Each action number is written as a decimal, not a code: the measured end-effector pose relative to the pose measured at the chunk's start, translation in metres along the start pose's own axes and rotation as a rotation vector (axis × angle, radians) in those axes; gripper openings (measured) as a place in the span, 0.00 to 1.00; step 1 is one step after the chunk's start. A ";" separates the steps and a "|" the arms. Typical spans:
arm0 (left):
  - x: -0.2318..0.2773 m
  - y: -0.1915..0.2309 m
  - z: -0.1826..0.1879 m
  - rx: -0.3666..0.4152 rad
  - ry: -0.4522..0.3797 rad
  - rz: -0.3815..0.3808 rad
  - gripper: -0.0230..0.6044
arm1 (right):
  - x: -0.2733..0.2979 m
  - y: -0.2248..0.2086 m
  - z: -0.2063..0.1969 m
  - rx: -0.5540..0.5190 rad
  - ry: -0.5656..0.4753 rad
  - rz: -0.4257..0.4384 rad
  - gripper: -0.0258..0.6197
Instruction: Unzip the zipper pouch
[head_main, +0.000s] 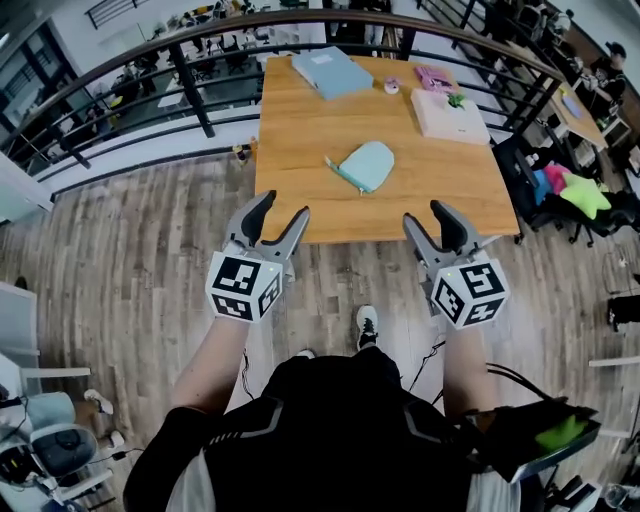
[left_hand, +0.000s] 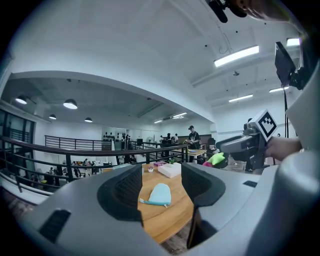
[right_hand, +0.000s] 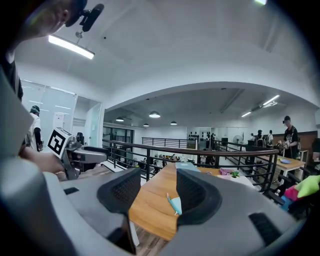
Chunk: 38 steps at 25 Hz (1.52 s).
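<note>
A pale blue zipper pouch (head_main: 365, 165) lies flat near the middle of the wooden table (head_main: 300, 140), its teal zipper edge facing left. My left gripper (head_main: 280, 216) hangs open in front of the table's near edge, holding nothing. My right gripper (head_main: 432, 222) is open too, level with it and to the right. Through the left gripper's jaws the pouch (left_hand: 160, 194) shows on the tabletop, well ahead. In the right gripper view only a strip of the pouch (right_hand: 176, 203) peeks past the right jaw.
At the table's far side lie a blue folder (head_main: 332, 72), a white box (head_main: 450, 115) and a pink item (head_main: 434, 77). A black railing (head_main: 190, 70) runs behind the table. Wooden floor lies between me and the table; a chair with colourful toys (head_main: 575, 192) stands at right.
</note>
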<state>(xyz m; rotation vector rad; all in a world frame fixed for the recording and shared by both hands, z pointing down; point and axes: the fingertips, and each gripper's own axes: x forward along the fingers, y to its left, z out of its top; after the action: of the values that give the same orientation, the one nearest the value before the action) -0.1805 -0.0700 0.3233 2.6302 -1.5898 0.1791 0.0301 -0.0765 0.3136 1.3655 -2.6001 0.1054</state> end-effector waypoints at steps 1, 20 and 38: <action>0.007 0.001 0.000 0.001 0.000 0.012 0.45 | 0.007 -0.006 -0.001 0.000 0.000 0.015 0.40; 0.135 -0.011 0.007 -0.045 0.041 0.185 0.45 | 0.111 -0.122 0.006 -0.034 -0.023 0.283 0.40; 0.196 0.034 -0.095 -0.097 0.193 0.125 0.45 | 0.208 -0.137 -0.088 -0.019 0.175 0.322 0.38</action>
<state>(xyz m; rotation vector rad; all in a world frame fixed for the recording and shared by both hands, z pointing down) -0.1269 -0.2467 0.4426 2.3633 -1.6527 0.3422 0.0403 -0.3087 0.4398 0.8768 -2.6380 0.2353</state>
